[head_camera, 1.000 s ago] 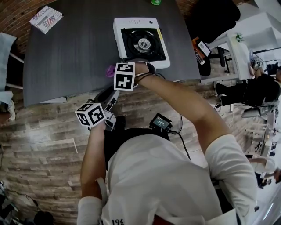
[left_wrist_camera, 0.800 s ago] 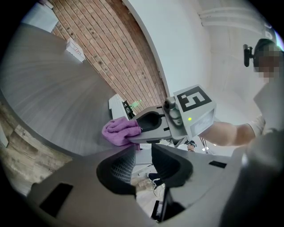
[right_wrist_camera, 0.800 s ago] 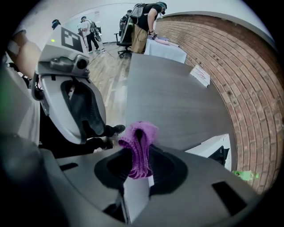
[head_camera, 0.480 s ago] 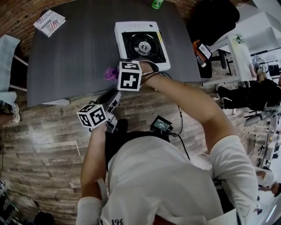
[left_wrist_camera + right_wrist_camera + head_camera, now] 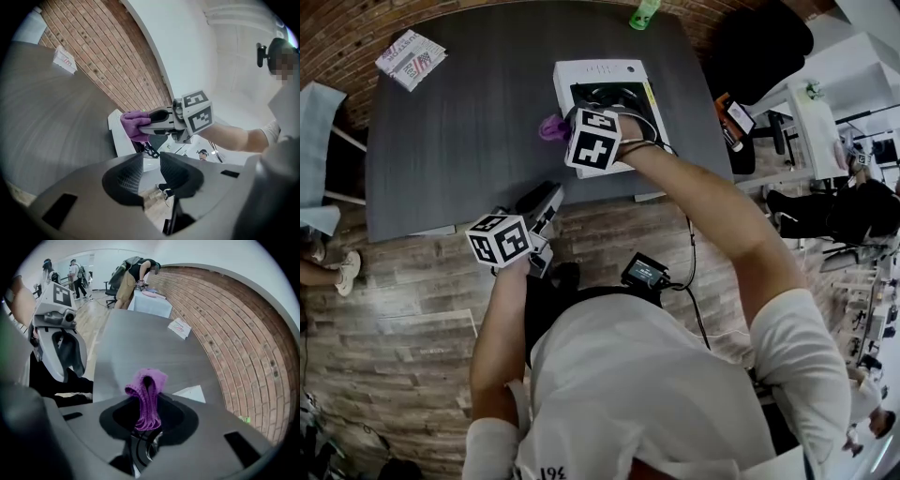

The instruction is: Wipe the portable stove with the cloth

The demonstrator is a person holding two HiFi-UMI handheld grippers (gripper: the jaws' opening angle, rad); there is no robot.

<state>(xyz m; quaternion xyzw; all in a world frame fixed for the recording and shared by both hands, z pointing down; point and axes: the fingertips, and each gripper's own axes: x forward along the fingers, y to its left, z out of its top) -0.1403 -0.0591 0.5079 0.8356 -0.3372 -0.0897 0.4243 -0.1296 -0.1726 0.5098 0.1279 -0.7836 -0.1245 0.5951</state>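
The white portable stove (image 5: 630, 75) with its black burner sits at the far middle of the dark table (image 5: 459, 141). My right gripper (image 5: 561, 129) is shut on a purple cloth (image 5: 550, 127) and hovers at the stove's near left corner. In the right gripper view the cloth (image 5: 147, 399) stands folded between the jaws, with a white stove corner (image 5: 191, 393) beyond it. My left gripper (image 5: 546, 199) hangs at the table's front edge, open and holding nothing. The left gripper view shows its jaws (image 5: 146, 171) apart, with the right gripper (image 5: 161, 123), the cloth (image 5: 133, 124) and the stove (image 5: 117, 137) ahead.
A printed packet (image 5: 411, 58) lies at the table's far left corner and a green bottle (image 5: 643, 13) stands behind the stove. A black chair (image 5: 759, 42) is to the right of the table. People (image 5: 133, 275) stand by another table further off.
My right gripper has carried the purple cloth from the table's front edge forward to the stove's near left corner. The left gripper has stayed near the front edge.
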